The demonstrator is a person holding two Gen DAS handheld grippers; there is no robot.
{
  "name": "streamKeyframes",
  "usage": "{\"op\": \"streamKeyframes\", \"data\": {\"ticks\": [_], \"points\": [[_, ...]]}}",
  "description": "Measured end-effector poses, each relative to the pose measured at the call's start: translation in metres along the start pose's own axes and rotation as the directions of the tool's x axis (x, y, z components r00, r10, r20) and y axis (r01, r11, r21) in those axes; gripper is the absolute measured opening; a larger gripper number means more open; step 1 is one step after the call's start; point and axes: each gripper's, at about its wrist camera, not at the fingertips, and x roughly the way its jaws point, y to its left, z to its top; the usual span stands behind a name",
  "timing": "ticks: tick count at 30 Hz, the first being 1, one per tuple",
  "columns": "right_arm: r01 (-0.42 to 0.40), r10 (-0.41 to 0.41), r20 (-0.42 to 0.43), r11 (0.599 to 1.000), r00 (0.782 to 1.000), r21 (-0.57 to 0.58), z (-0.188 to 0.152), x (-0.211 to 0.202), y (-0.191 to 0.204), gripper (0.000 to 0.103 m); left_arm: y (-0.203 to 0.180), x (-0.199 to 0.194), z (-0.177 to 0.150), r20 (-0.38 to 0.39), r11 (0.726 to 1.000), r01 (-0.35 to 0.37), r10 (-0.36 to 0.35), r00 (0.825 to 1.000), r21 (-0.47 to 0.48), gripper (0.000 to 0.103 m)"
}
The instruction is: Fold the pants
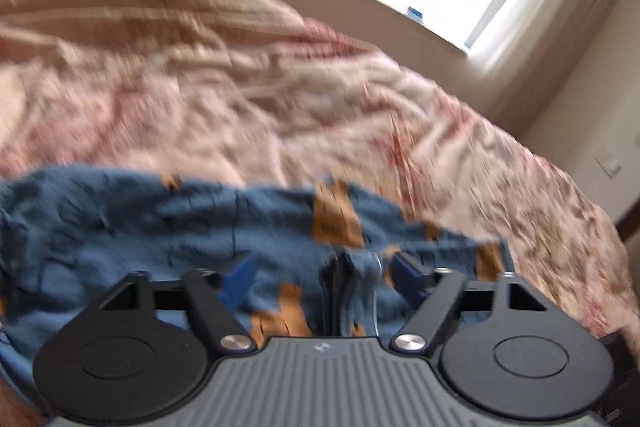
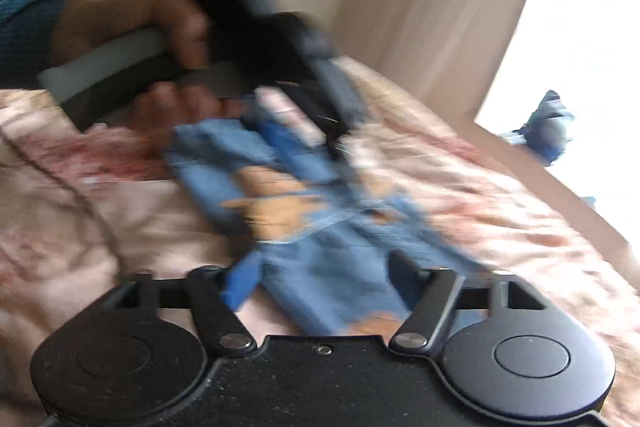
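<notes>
- Both jaws wide: left gripper [image 1: 320, 275] and right gripper [image 2: 320, 279] hover low over pants [image 1: 160, 223].
- Pants lie crumpled on bedspread [image 1: 200, 87].
- Hand [image 2: 176, 43] tilts left gripper downward; frames blurred.

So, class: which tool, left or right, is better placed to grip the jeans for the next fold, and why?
Left, probably. The left tool is open with the jeans waistband and fly bunched between its fingers. The right tool is open too, over a loose leg end. Both views are blurred.
</notes>
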Motion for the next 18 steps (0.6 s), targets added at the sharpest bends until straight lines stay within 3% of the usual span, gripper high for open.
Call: {"op": "streamKeyframes", "data": {"ticks": [2, 5, 8, 14, 16, 18], "points": [[0.17, -0.17, 0.004, 0.985, 0.985, -0.021, -0.013, -0.003, -0.015, 0.102, -0.007, 0.002, -0.006, 0.071, 0.998, -0.062, 0.062, 0.996, -0.004, 0.093], [0.279, -0.279, -0.015, 0.96, 0.96, -0.017, -0.017, 0.015, -0.044, 0.102, -0.018, 0.016, -0.015, 0.128, 0.986, -0.163, 0.159, 0.979, 0.026, 0.093], [0.25, -0.25, 0.008, 0.968, 0.968, -0.031, -0.017, 0.036, -0.055, 0.102, -0.02, 0.03, -0.021, 0.137, 0.961, -0.275, 0.267, 0.954, 0.043, 0.094], [0.17, -0.173, 0.003, 0.968, 0.985, -0.184, -0.013, 0.091, -0.046, 0.102, -0.017, 0.035, -0.026, 0.173, 0.952, -0.3, 0.285, 0.943, 0.062, 0.097], [0.185, -0.191, -0.025, 0.969, 0.981, -0.164, -0.014, 0.104, -0.055, 0.102, -0.017, 0.038, -0.029, 0.177, 0.947, -0.309, 0.291, 0.94, 0.086, 0.098], [0.266, -0.275, -0.065, 0.957, 0.959, -0.113, -0.023, 0.111, -0.073, 0.102, -0.018, 0.039, -0.032, 0.183, 0.945, -0.312, 0.29, 0.939, 0.099, 0.099]]}}
